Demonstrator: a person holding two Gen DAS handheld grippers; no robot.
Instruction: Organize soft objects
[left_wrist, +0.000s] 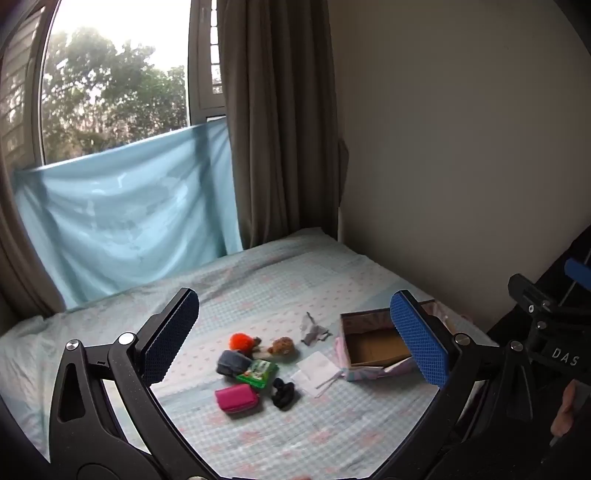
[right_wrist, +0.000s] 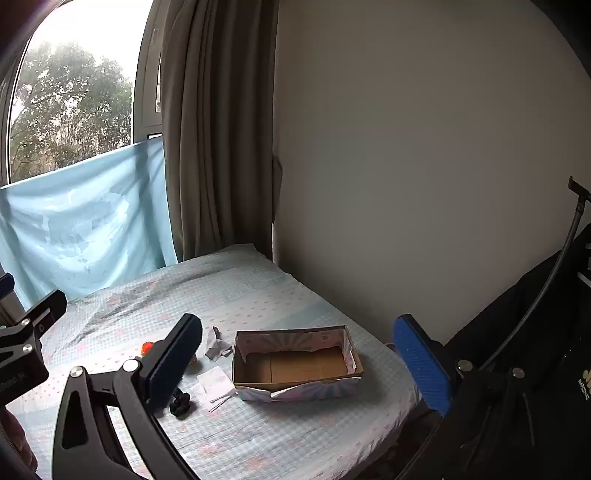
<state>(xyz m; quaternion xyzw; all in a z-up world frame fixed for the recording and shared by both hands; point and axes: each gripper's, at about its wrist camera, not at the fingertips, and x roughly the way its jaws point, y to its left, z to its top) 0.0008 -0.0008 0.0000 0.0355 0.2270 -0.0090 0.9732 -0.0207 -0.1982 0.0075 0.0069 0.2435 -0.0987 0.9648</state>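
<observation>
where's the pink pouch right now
In the left wrist view the pink pouch lies on the bed, nearest the camera, just left of the black scrunchie.

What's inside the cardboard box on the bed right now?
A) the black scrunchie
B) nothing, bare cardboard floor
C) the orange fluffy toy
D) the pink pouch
B: the box shows only its bare brown floor, while the pink pouch, orange fluffy toy and black scrunchie all lie on the bed sheet to its left.
</observation>
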